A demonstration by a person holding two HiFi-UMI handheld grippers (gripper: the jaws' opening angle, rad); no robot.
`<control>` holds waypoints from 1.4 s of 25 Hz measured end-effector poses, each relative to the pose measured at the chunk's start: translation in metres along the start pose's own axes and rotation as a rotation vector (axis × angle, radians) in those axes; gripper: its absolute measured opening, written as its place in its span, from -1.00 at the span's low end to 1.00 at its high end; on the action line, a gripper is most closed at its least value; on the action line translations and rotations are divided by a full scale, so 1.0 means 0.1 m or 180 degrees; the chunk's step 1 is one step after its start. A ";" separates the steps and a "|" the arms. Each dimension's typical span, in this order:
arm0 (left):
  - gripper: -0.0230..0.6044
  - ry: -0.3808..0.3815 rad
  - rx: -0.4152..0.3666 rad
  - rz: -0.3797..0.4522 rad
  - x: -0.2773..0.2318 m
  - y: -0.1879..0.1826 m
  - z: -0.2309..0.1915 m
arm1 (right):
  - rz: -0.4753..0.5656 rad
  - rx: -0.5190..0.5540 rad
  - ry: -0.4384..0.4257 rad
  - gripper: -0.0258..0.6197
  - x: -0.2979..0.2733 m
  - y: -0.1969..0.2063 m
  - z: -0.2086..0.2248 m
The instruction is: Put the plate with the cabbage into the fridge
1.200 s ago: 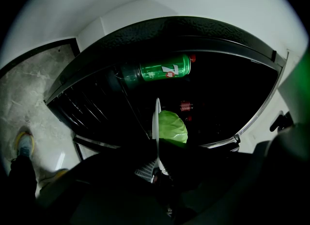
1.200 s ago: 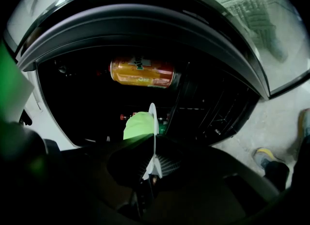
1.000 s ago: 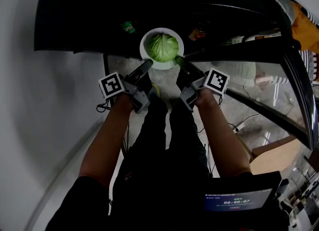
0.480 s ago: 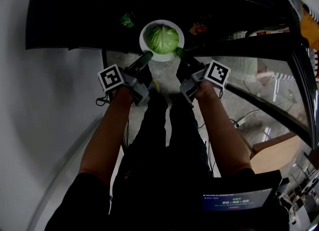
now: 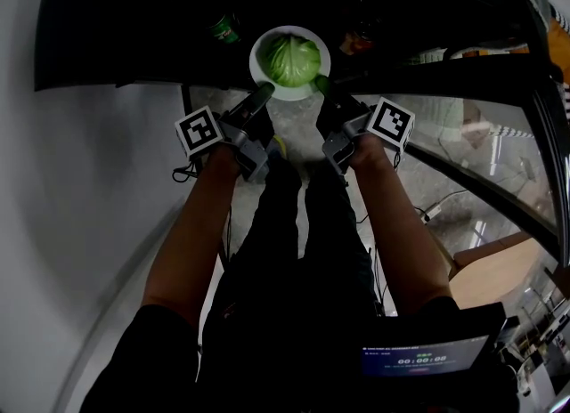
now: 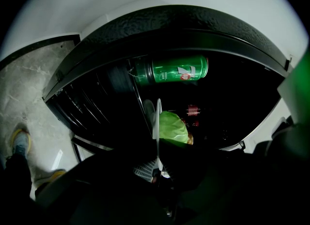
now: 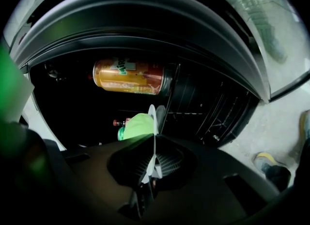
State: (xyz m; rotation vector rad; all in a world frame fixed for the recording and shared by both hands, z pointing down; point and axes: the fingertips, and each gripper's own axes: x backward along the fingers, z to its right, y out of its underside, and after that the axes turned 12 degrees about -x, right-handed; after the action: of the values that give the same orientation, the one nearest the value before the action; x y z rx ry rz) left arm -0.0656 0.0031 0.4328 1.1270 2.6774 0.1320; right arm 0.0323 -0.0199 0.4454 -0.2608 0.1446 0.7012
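A white plate [image 5: 264,71] carries a green cabbage [image 5: 290,59] at the dark mouth of the open fridge [image 5: 134,20]. My left gripper [image 5: 264,92] is shut on the plate's near-left rim, and my right gripper [image 5: 320,87] is shut on its near-right rim. In the left gripper view the plate [image 6: 157,122] shows edge-on between the jaws, with the cabbage [image 6: 172,126] to its right. The right gripper view also has the plate [image 7: 153,136] edge-on, the cabbage [image 7: 137,124] lying to its left.
A green can [image 5: 224,28] [image 6: 170,69] stands inside the fridge to the left of the plate, an orange can [image 5: 354,44] [image 7: 129,76] to the right. The fridge's glass door [image 5: 472,144] stands open at the right. Small bottles [image 6: 192,110] sit deeper inside. Grey floor [image 5: 285,131] lies below.
Both grippers have carried the plate with the cabbage a little farther forward into the fridge opening. Their hold on the rim is unchanged.
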 end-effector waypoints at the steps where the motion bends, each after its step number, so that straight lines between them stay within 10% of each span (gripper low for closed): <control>1: -0.88 0.0006 -0.0002 0.0004 -0.01 -0.01 -0.01 | 0.0013 -0.0009 -0.0010 -0.87 -0.01 -0.01 0.00; 26: -0.88 -0.0049 -0.0006 0.0230 0.02 -0.15 -0.04 | 0.0197 0.0133 -0.0116 -0.86 -0.06 -0.09 -0.04; 32: -0.88 -0.0262 -0.0524 0.0118 0.19 -0.12 -0.04 | 0.0247 0.0506 -0.0011 -0.86 0.06 -0.05 -0.05; 35: -0.88 -0.0547 -0.1205 -0.0009 0.24 -0.12 -0.06 | 0.0352 0.1243 0.0245 -0.86 0.14 -0.06 -0.06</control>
State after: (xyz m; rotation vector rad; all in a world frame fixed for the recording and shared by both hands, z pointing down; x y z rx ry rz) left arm -0.0918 0.0120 0.4320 0.9656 2.3698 0.4944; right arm 0.0465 -0.0177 0.4375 0.0953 0.3666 0.7569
